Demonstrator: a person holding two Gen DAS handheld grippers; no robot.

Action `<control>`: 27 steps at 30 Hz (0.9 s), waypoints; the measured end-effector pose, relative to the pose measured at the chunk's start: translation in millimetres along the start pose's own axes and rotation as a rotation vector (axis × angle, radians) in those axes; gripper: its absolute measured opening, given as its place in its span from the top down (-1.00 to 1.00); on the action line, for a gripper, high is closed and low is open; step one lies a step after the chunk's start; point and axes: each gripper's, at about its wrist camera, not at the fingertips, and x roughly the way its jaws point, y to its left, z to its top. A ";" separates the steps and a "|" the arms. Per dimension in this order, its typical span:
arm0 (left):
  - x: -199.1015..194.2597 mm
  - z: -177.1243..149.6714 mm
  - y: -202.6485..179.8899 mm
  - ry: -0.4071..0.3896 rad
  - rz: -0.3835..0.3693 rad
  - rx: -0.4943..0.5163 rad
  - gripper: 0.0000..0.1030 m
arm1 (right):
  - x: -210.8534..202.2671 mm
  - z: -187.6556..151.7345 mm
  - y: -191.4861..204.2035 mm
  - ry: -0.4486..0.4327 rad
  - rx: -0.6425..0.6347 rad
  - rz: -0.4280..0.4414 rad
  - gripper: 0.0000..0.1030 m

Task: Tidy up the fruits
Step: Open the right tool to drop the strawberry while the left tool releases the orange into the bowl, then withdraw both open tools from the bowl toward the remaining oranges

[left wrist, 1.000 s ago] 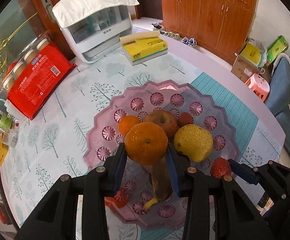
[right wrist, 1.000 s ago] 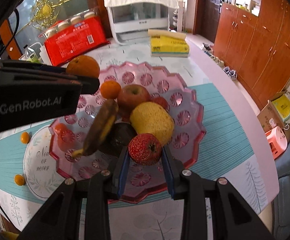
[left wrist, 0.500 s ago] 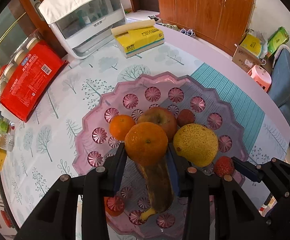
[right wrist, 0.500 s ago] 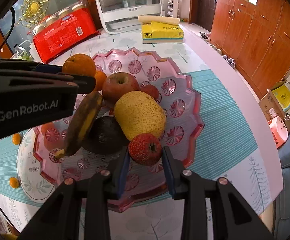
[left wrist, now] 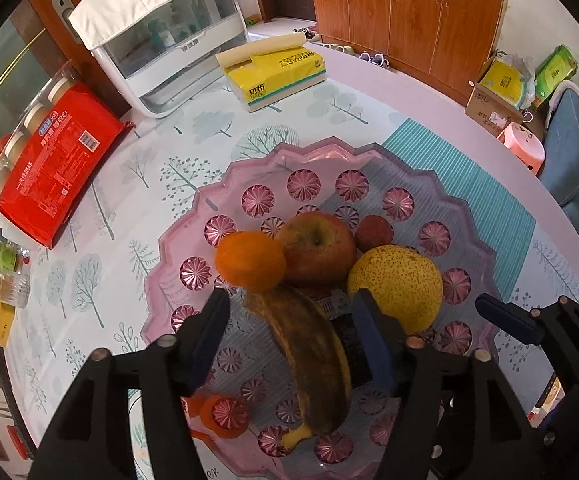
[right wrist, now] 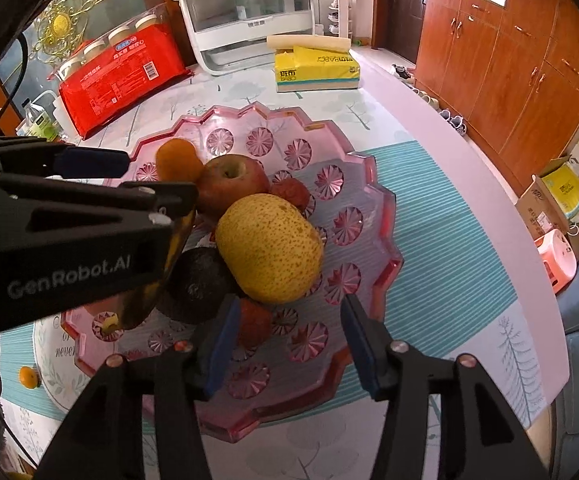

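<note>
A pink scalloped fruit plate (left wrist: 321, 156) (right wrist: 373, 184) holds an orange (left wrist: 249, 261) (right wrist: 177, 160), a red apple (left wrist: 315, 246) (right wrist: 231, 184), a yellow pear (left wrist: 395, 286) (right wrist: 269, 248), a brown banana (left wrist: 313, 356), a dark avocado (right wrist: 197, 284) and small red fruits (left wrist: 373, 233) (right wrist: 254, 322). My left gripper (left wrist: 293, 312) is open above the banana, just behind the orange. My right gripper (right wrist: 285, 322) is open and empty over the plate's front; a small red fruit lies by its left finger.
A red package (left wrist: 57, 160), a white appliance (left wrist: 169, 44) and a yellow tissue box (left wrist: 277, 72) stand at the back. A small orange (right wrist: 28, 376) lies beside a white plate (right wrist: 55, 364) at the left. The table edge (right wrist: 489, 200) runs along the right.
My left gripper opened and the large orange is out of its jaws. My right gripper opened and the red fruit now lies in the plate.
</note>
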 end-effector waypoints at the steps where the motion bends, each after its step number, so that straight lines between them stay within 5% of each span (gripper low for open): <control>1: -0.6 -0.4 0.4 -0.002 0.002 0.001 -0.30 | -0.1 0.0 0.1 -0.001 0.001 -0.001 -0.03; 9: -8.7 -5.4 6.2 -0.016 0.019 -0.015 -0.54 | -1.6 -1.5 1.9 -0.004 -0.001 -0.004 -0.03; 27: -37.5 -50.5 29.1 -0.018 0.040 -0.067 -0.55 | -24.5 -15.4 12.2 -0.028 -0.004 -0.029 -0.02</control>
